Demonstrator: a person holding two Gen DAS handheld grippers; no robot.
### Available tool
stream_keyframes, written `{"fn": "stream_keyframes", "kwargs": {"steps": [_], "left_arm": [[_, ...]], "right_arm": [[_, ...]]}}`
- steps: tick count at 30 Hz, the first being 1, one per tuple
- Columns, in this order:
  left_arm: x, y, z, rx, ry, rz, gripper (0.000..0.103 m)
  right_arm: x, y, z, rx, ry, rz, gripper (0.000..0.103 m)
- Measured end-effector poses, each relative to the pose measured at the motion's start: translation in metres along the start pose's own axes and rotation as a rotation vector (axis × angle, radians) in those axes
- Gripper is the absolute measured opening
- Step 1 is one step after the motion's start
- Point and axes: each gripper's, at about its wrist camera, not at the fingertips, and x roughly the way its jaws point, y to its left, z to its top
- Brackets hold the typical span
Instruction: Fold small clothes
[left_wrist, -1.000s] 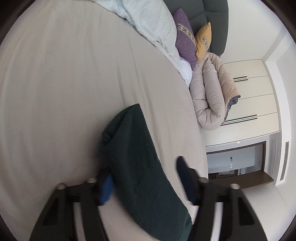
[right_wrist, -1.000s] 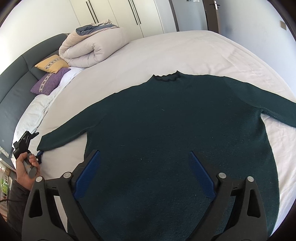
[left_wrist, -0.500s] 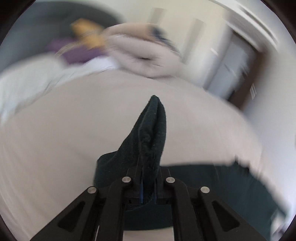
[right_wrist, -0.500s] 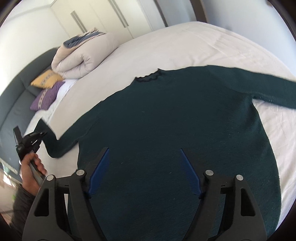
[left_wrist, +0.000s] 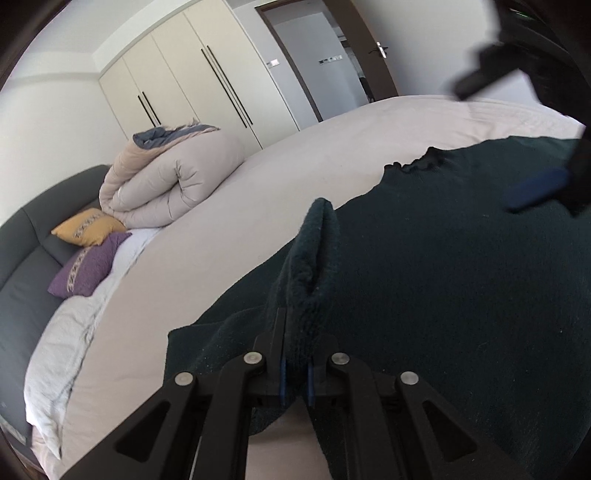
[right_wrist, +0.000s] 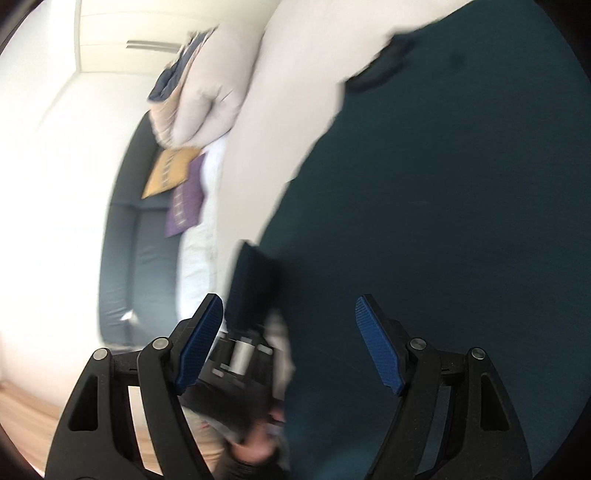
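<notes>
The dark green sweater (left_wrist: 461, 277) lies spread on the pale bed sheet (left_wrist: 229, 229), filling the right half of the left wrist view, its frilled collar (left_wrist: 417, 164) toward the upper right. Its sleeve (left_wrist: 314, 266) rises in a fold from lower centre, pinched in the left gripper (left_wrist: 295, 380), whose jaws are closed tight on the cuff end. The sleeve's near edge trails along the sheet at lower left of centre, and the body's left edge runs diagonally up to the collar. Left of that edge the sheet is bare and open as far as the rolled duvet (left_wrist: 173, 177), the yellow cushion (left_wrist: 86, 230) and the purple cushion (left_wrist: 86, 269) at the left.

In the right wrist view, which is blurred, the sweater (right_wrist: 443, 203) fills the right side; the right gripper (right_wrist: 291, 347) stands with jaws wide apart and nothing between the pads. The left gripper (right_wrist: 243, 291) and the hand (right_wrist: 251, 450) holding it show low in the frame, close by its left finger.

A second ago the sleeve lay flat on the sheet between open left jaws; now it is lifted and carried in over the body. The right jaws were wider then, and the right gripper has swung in close to the left one.
</notes>
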Motion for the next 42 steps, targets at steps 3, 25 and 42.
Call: {"fn": "stream_keyframes", "kwargs": {"steps": [3, 25, 42], "left_arm": [[0.001, -0.003, -0.002, 0.046, -0.015, 0.023, 0.007], [-0.022, 0.003, 0.012, 0.025, -0.127, -0.024, 0.088], [0.049, 0.161, -0.032, -0.741, 0.141, -0.215, 0.029]], "right_arm": [[0.043, 0.012, 0.016, -0.002, 0.094, 0.041, 0.074], [0.111, 0.071, 0.038, -0.250, 0.153, -0.202, 0.007], [-0.072, -0.034, 0.113, -0.066, -0.141, -0.391, 0.007]]}}
